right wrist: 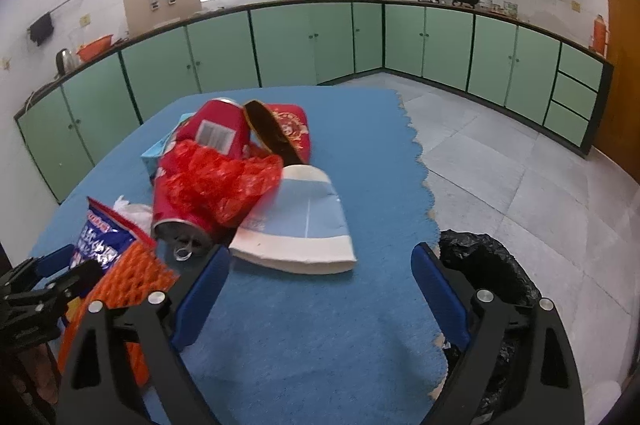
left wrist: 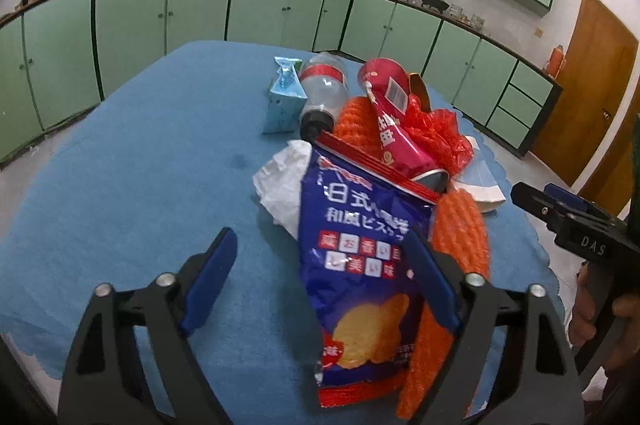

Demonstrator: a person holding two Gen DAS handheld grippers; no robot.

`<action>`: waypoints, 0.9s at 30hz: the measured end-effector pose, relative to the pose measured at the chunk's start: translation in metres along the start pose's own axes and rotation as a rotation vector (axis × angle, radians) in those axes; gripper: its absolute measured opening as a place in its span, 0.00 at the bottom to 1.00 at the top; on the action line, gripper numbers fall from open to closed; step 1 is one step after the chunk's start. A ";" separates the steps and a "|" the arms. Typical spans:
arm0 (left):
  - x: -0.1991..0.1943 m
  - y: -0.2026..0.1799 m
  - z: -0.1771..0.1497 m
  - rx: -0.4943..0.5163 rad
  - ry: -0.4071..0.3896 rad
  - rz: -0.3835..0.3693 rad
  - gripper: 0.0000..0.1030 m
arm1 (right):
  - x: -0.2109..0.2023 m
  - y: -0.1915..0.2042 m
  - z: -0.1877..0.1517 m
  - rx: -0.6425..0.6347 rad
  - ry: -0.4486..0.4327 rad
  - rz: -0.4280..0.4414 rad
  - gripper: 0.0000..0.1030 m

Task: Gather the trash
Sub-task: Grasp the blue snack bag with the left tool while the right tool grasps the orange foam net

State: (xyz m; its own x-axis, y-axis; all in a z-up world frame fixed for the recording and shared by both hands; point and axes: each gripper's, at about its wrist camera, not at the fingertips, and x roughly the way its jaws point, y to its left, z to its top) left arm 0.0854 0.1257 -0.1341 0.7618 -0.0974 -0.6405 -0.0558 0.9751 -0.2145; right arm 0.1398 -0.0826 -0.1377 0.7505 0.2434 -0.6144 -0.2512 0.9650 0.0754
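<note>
Left wrist view: the left gripper [left wrist: 320, 273] hangs over the near part of the trash pile on the blue table [left wrist: 120, 185], its fingers spread with nothing pinched. The blue snack bag [left wrist: 356, 265] lies flat between them, untouched as far as can be seen. It is judged light, crinkly and slippery; a pinch across its near edge or side seam should hold. An orange foam net [left wrist: 460, 245] lies just right of the bag, soft and easy to crush. Beyond the bag lie white tissue [left wrist: 280, 181], a red can [left wrist: 396, 129], a clear bottle [left wrist: 324, 93] and a light-blue carton [left wrist: 282, 101]. The bottle and carton show plainly only here. The right gripper [left wrist: 560, 213] shows at the right edge.

Right wrist view: the right gripper [right wrist: 320, 289] has its fingers spread over bare table [right wrist: 300, 325], holding nothing. Beyond them lies a pale-blue paper piece [right wrist: 304, 221], judged thin and flat, best taken at its raised near edge. Left of it the red can [right wrist: 200, 193], open end forward, is draped in red netting [right wrist: 224, 181]; it is judged light and dentable. Only this view shows the black-lined bin [right wrist: 492, 269] beside the table.
</note>
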 end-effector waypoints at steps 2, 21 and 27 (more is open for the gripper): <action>0.001 0.000 0.000 -0.004 0.004 -0.024 0.61 | -0.002 0.001 0.000 -0.014 -0.004 -0.005 0.87; -0.035 -0.011 0.020 -0.006 -0.148 -0.056 0.04 | -0.021 0.017 0.005 -0.001 -0.033 0.109 0.81; -0.050 -0.004 0.025 -0.016 -0.185 -0.045 0.04 | -0.024 0.040 0.002 -0.039 -0.026 0.167 0.81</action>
State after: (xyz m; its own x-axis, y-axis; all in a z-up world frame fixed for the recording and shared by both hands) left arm 0.0635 0.1322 -0.0823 0.8693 -0.1007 -0.4839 -0.0283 0.9673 -0.2522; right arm 0.1131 -0.0491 -0.1186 0.7120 0.4029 -0.5751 -0.3967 0.9066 0.1440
